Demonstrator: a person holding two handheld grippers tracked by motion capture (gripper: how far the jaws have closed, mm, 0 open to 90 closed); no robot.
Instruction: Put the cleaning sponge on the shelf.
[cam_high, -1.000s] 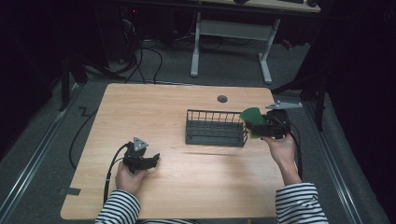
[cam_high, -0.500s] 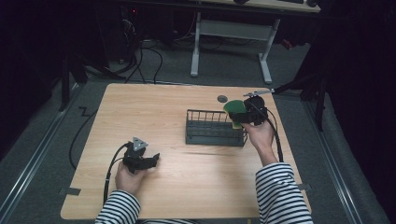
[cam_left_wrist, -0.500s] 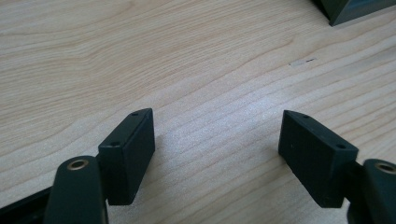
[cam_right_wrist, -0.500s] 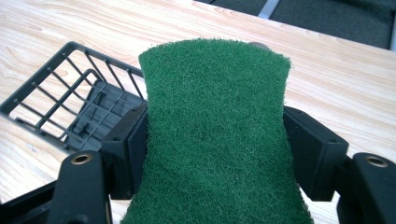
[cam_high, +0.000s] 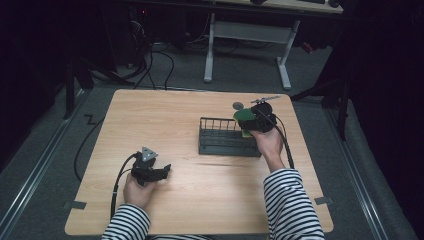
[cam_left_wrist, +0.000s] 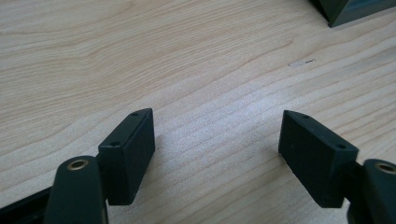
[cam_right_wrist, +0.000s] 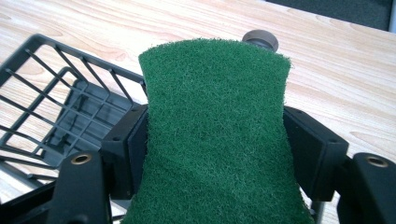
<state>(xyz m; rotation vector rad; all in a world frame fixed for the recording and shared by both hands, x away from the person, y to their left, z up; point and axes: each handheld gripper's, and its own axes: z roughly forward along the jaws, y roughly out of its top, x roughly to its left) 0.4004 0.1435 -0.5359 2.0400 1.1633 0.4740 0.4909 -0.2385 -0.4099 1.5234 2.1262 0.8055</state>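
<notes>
A green scouring sponge (cam_right_wrist: 217, 130) with a yellow underside is pinched between the jaws of my right gripper (cam_high: 248, 120), shut on its waisted middle. In the high view the sponge (cam_high: 245, 115) hangs over the right end of a black wire basket (cam_high: 220, 136), just above its rim. The basket (cam_right_wrist: 56, 112) shows below and left of the sponge in the right gripper view. My left gripper (cam_high: 162, 170) rests low over the wooden table (cam_high: 165, 115) at the front left. Its jaws stand wide apart over bare wood, and its fingers (cam_left_wrist: 128, 154) hold nothing.
A small grey round cap (cam_high: 238, 105) sits in the tabletop behind the basket, also seen as a grey knob (cam_right_wrist: 260, 39) past the sponge. A basket corner (cam_left_wrist: 355, 9) shows at the top right of the left gripper view. Cables and desk legs (cam_high: 210, 45) lie beyond the table.
My right hand has carried the sponge leftward and a little down, from beside the basket's right end to over that end. The left gripper has stayed put.
</notes>
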